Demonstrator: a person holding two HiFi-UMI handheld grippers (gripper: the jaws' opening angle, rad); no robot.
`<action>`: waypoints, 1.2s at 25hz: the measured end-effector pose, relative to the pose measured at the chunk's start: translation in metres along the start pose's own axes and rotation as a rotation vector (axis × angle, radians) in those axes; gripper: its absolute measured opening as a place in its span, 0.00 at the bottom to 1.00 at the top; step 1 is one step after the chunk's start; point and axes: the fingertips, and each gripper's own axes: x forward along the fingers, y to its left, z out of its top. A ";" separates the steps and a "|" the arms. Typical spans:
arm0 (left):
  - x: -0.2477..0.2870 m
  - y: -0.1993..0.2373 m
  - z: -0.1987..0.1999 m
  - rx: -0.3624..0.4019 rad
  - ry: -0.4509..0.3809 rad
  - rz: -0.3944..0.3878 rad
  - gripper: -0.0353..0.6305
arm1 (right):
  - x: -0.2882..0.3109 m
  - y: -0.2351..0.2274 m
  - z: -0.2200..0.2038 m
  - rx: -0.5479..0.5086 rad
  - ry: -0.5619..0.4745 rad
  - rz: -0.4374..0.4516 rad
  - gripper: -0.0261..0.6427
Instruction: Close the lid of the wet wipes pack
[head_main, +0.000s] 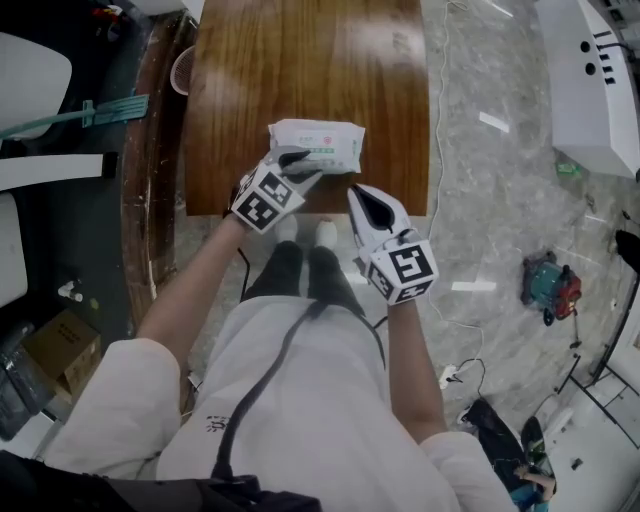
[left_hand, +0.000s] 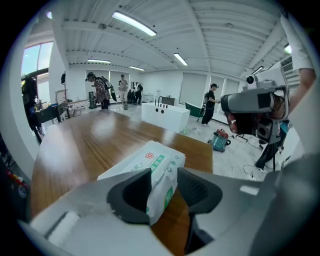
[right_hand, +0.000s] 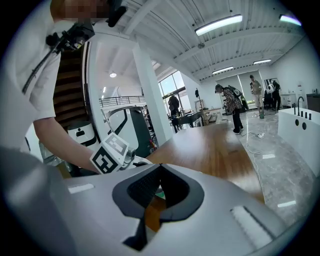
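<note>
Straddling the near end of the wet wipes pack at the near edge of the table, left gripper wide and not yet pinching, right gripper closed empty at near right; seemingly lining up, needing next a flat press on the lid.

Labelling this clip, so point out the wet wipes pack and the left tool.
wet wipes pack (head_main: 326, 140): head view, middle of its top face.
left tool (left_hand: 164, 172): left gripper view, midway between its fingertips.
</note>
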 end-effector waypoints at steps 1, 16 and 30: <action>-0.006 -0.001 0.003 -0.002 -0.016 0.009 0.30 | -0.001 0.001 0.003 -0.005 -0.006 0.002 0.05; -0.109 -0.017 0.074 -0.114 -0.329 0.147 0.06 | -0.031 0.026 0.055 -0.056 -0.118 0.015 0.05; -0.185 -0.025 0.122 -0.133 -0.524 0.247 0.06 | -0.062 0.037 0.098 -0.107 -0.213 0.008 0.05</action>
